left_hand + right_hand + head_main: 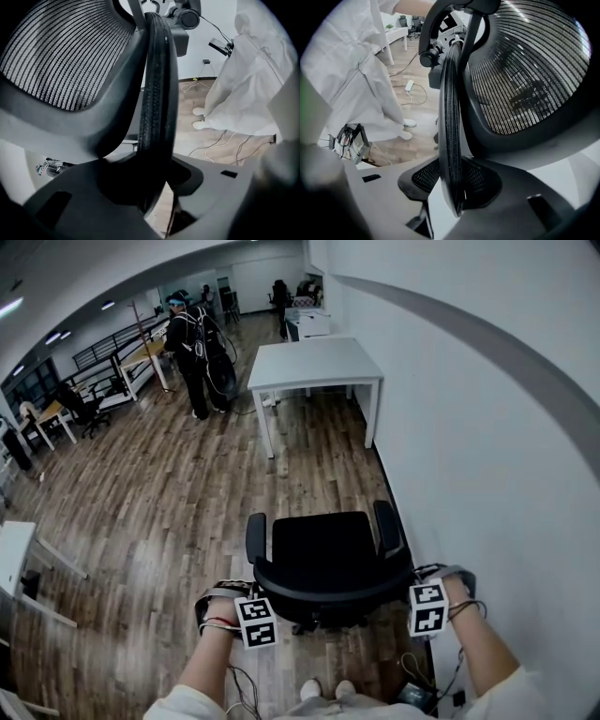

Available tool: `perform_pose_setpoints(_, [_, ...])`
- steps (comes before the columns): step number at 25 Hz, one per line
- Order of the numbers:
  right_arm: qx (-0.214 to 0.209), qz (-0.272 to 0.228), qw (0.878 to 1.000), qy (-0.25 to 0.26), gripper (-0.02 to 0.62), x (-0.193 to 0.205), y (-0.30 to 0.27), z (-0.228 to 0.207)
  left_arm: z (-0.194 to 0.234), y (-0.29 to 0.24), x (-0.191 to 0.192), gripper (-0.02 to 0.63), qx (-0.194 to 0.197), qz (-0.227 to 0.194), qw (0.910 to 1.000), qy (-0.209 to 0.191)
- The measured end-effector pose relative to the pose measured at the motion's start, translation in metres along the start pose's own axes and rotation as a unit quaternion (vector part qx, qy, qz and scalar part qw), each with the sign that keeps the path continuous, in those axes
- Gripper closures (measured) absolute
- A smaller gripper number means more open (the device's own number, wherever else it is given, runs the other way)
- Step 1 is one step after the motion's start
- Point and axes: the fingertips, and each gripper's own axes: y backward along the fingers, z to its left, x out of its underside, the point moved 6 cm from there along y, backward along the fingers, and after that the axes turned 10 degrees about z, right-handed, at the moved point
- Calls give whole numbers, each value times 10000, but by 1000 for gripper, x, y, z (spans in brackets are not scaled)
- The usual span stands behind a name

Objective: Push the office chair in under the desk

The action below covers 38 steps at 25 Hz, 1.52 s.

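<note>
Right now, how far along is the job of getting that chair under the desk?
Barely started. Done: the left gripper and right gripper each straddle a side of the backrest rim of the office chair. In hand: both grippers' jaws are closing on that rim. Left: the whole push, as the chair stands well short of the white desk.

Black mesh-backed office chair stands upright, well apart from the white desk.

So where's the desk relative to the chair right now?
Head view, upper centre: the white desk stands ahead of the office chair, against the right-hand wall, with bare wooden floor between them.
</note>
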Motion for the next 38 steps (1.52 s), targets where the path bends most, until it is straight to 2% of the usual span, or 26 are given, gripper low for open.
perform_pose_setpoints(2, [36,-22,10000,-14,453,0,-1,-1,3,-2,0,485,12,-37,10000,45])
perform_pose_setpoints(9, [16,139,9999,-13,456,0,-4,0,3,-5,0,486,147,-105,9998,41])
perform_pose_setpoints(16, [271,433,9986,-105,448,5,0,0,3,1,-2,486,50,-112,9999,62])
perform_pose_setpoints(20, [84,389,9990,-187,416,16,-3,-5,3,-2,-2,486,96,-99,9999,29])
perform_pose_setpoints(23, [64,565,9984,72,417,18,-13,-2,2,0,-1,486,121,-114,9999,20])
perform_pose_setpoints(26, [78,536,9985,-31,417,13,-22,0,1,0,0,486,99,-139,9999,26])
perform_pose_setpoints(28, [129,509,9986,-103,420,12,-28,-1,2,-1,0,486,71,-145,9999,35])
perform_pose_setpoints(31, [309,584,9978,-70,474,15,-36,-4,3,-2,-1,491,15,-139,9999,59])
perform_pose_setpoints(38, [340,532,9980,-64,486,16,-40,-9,7,-6,-3,514,-121,-61,9999,-8])
